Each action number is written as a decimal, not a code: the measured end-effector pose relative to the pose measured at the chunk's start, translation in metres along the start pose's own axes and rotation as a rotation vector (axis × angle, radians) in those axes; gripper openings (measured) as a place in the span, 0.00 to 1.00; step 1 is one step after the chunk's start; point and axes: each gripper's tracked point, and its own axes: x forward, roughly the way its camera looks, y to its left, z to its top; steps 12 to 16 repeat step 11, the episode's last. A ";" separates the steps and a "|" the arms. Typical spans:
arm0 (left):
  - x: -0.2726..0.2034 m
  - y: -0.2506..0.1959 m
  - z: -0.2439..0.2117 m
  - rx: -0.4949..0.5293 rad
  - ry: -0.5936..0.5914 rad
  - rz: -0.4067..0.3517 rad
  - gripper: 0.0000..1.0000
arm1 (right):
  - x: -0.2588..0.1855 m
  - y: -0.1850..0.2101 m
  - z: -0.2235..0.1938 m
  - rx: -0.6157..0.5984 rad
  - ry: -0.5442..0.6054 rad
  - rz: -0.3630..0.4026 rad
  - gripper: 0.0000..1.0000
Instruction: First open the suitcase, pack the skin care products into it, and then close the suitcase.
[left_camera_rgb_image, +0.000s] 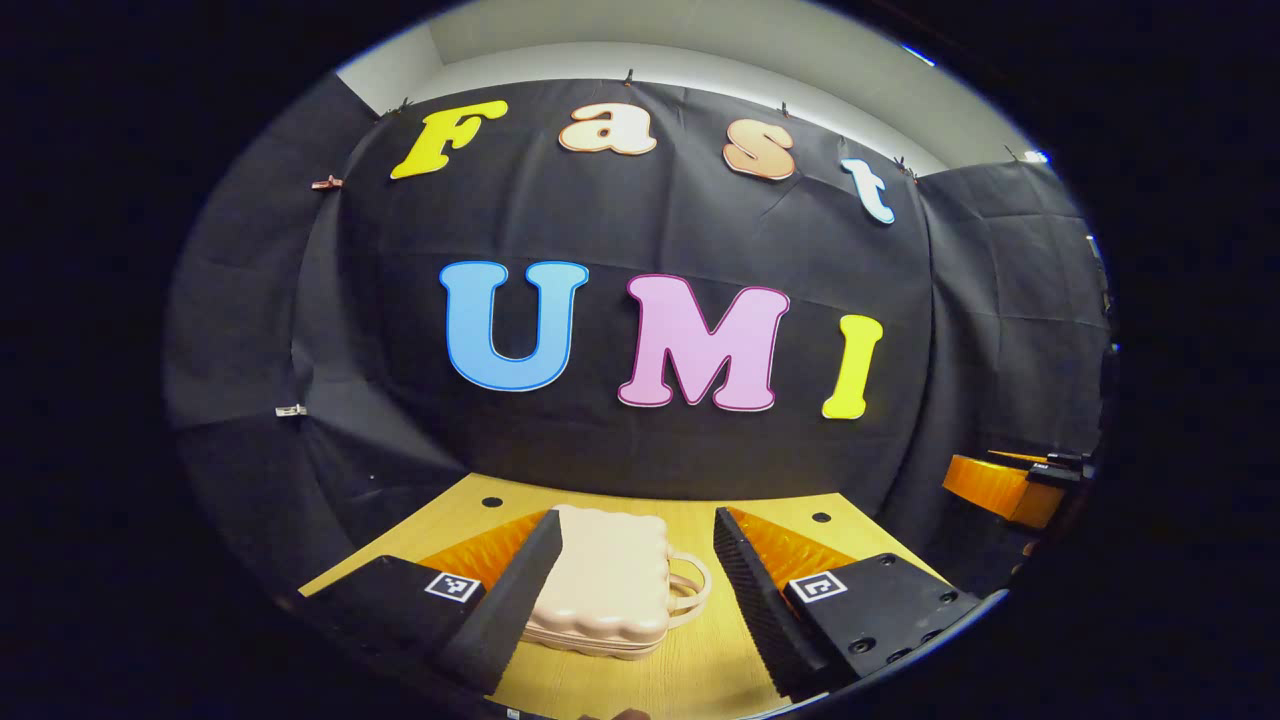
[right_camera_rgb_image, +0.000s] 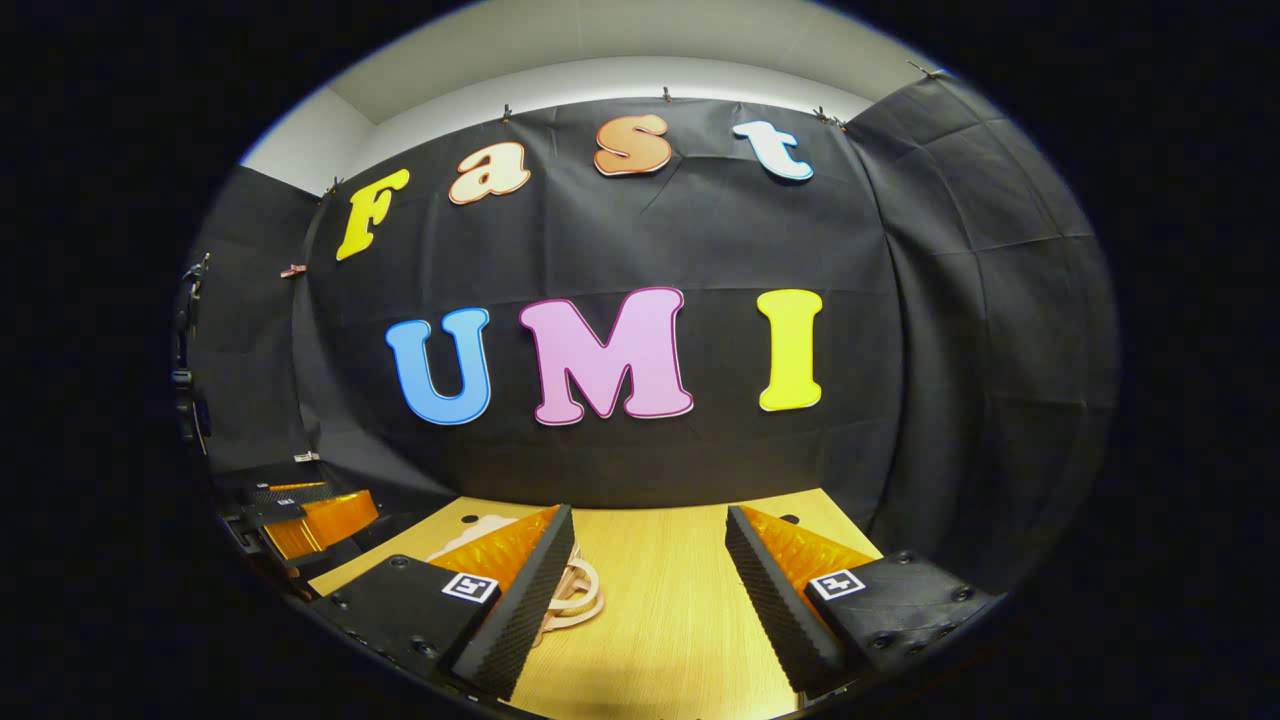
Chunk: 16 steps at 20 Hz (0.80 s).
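A small pale pink suitcase (left_camera_rgb_image: 605, 585) lies flat and closed on the wooden table (left_camera_rgb_image: 700, 660), its handle (left_camera_rgb_image: 690, 590) pointing right. My left gripper (left_camera_rgb_image: 635, 580) hovers above it, open, the fingers (left_camera_rgb_image: 515, 600) spread to either side of the case with nothing between them. In the right gripper view the suitcase's handle (right_camera_rgb_image: 578, 590) peeks out beside the left finger. My right gripper (right_camera_rgb_image: 650, 590) is open over bare table (right_camera_rgb_image: 660, 620), to the right of the case. The right gripper (left_camera_rgb_image: 1010, 485) also appears at the far right of the left gripper view.
Black cloth walls close the table in at the back and on both sides. The left gripper (right_camera_rgb_image: 300, 515) shows at the far left of the right gripper view. Small dark holes (left_camera_rgb_image: 491, 502) mark the table's back corners.
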 end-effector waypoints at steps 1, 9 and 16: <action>-0.001 -0.003 0.001 -0.009 -0.003 0.005 0.96 | 0.000 -0.001 0.001 -0.007 -0.001 0.006 0.97; -0.005 -0.006 -0.006 -0.020 0.018 0.029 0.96 | -0.001 -0.015 -0.003 -0.017 0.013 0.011 0.96; -0.006 -0.005 -0.007 -0.008 0.018 0.029 0.96 | 0.000 -0.016 -0.004 -0.011 0.015 0.007 0.96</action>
